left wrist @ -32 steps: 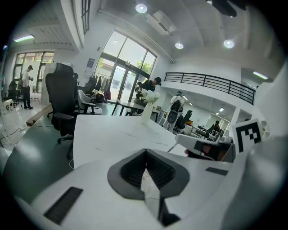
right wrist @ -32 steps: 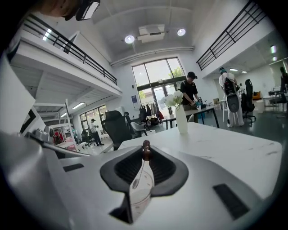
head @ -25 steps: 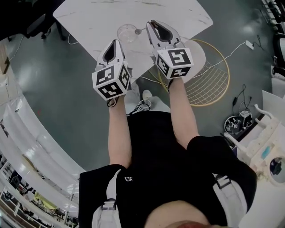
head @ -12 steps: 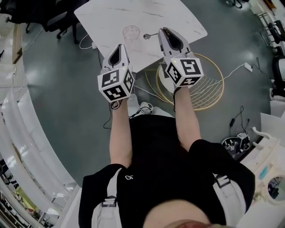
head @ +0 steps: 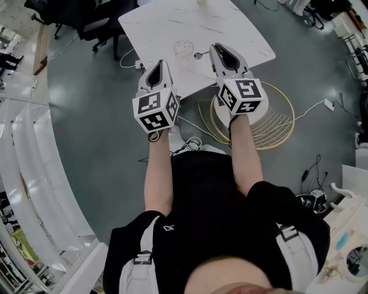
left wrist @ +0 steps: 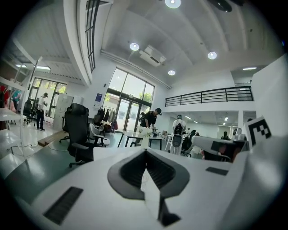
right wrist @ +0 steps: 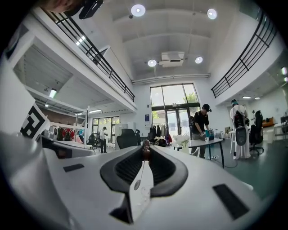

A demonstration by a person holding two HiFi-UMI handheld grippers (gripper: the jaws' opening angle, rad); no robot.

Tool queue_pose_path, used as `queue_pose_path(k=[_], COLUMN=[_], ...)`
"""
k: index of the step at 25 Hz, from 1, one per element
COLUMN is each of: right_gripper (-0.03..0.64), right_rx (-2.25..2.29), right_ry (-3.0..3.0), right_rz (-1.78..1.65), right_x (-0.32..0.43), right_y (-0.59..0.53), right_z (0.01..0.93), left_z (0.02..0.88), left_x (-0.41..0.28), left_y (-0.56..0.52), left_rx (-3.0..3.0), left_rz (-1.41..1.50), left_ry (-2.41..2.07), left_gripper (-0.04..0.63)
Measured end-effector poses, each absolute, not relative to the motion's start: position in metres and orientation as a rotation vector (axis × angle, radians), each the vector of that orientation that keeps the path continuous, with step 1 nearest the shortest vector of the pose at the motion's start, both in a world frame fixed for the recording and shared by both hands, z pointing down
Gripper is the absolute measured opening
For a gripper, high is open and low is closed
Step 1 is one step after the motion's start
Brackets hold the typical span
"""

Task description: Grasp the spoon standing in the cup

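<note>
Head view: my right gripper clamps a thin metal spoon beside the clear glass cup; my left gripper is closed, empty.

Ceiling lamps and tall windows lit everything brightly and evenly. Fisheye bending curved the edges; dark corners framed both gripper views. The right hand-held gripper looked soft up close.

Cup on table; open room around it.
</note>
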State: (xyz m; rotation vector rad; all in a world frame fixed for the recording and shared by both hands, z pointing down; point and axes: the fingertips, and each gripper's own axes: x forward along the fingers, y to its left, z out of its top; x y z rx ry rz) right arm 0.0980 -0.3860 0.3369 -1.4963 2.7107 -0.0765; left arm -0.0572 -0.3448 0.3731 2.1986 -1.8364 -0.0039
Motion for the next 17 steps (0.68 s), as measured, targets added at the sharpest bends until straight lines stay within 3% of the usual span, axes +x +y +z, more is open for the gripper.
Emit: queue_pose_path(k=[17], right_gripper=[0.051], right_rx=[-1.489], right_ry=[2.658], right_rz=[-0.09], right_x=[0.116], right_y=[-0.388], right_z=[0.329], left_z=[0.355], left_x=[-0.054], left_y=[-0.344], left_rx=[2.225], left_rz=[0.02], left_ry=[-1.873], left_gripper=[0.015])
